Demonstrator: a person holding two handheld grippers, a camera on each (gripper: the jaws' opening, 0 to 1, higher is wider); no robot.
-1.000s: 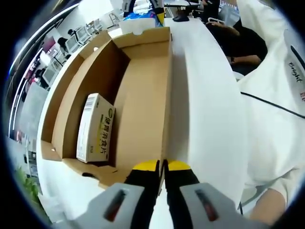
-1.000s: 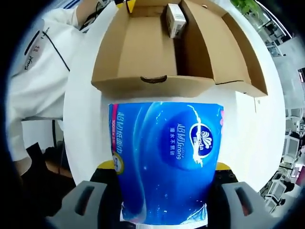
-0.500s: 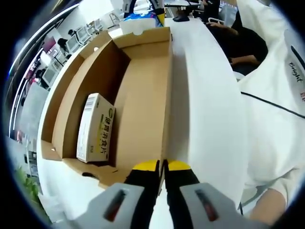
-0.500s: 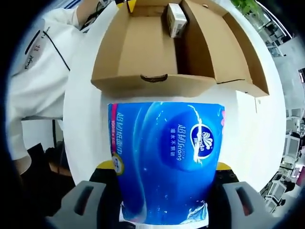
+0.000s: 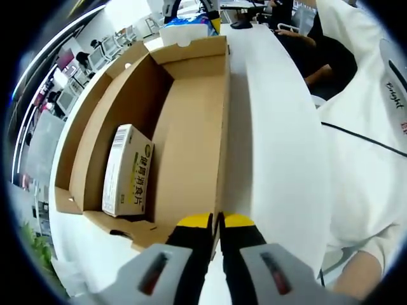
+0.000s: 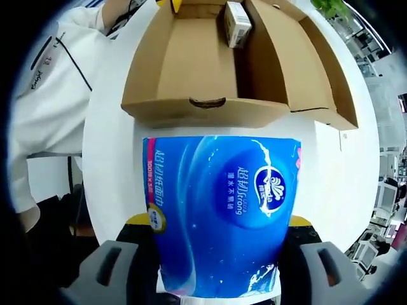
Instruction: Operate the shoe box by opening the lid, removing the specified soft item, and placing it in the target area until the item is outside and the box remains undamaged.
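In the left gripper view, your left gripper [image 5: 217, 220] is pinched narrow on the near wall of the open shoe box [image 5: 191, 159]; whether it truly clamps is unclear. A small carton [image 5: 127, 170] lies inside.

In the right gripper view, your right gripper [image 6: 219, 222] holds the blue tissue pack [image 6: 219, 213] outside the shoe box [image 6: 197, 70], above the white table [image 6: 331, 171].

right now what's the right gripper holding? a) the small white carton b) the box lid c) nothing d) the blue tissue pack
d: the blue tissue pack sits clamped in the right gripper, outside the open shoe box, where the small white carton lies.
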